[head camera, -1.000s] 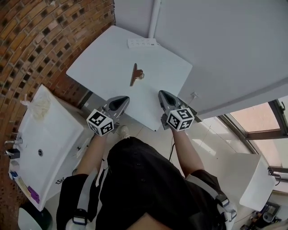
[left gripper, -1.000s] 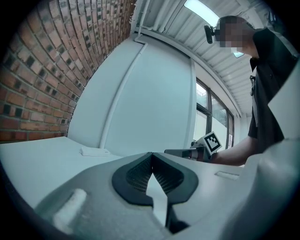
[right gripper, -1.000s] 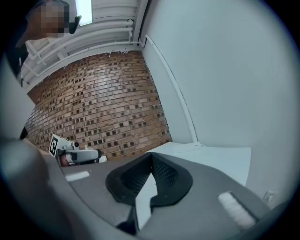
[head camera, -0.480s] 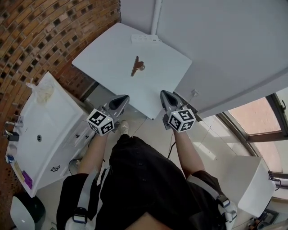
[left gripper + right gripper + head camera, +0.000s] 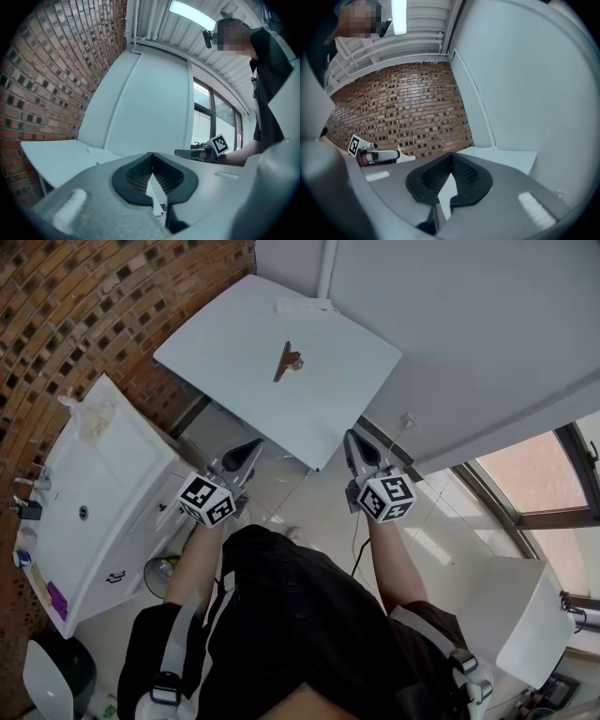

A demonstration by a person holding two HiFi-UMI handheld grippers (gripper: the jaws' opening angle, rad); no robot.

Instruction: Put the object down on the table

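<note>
1. The left claw was fully closed. In the left gripper view its ribbed black pads met at the tip with nothing between them.
2. The right claw was closed and empty too, its pads pressed together in the right gripper view.
3. Both claws hung over the floor, short of the white, flat-topped bench. The bench's near corner pointed down between them, and neither claw touched it.
4. The task's thing, a slim brown clip with a small loop at one side, lay alone on the bench top, well apart from both claws. It looked already set down, so the task was judged done or nearly so.
5. The relation that mattered: the clip lay straight ahead of the claws and roughly midway between their lines.
6. Its long axis ran away from the person towards the far wall, tilted slightly right, with the loop on its right side.
7. In the head view the left claw seemed slightly the nearer, though the margin was too small to be sure.
8. Beyond the clip, a white power strip sat at the bench's far edge by the wall.
9. A white washbasin unit stood off to the left against the brick wall.
</note>
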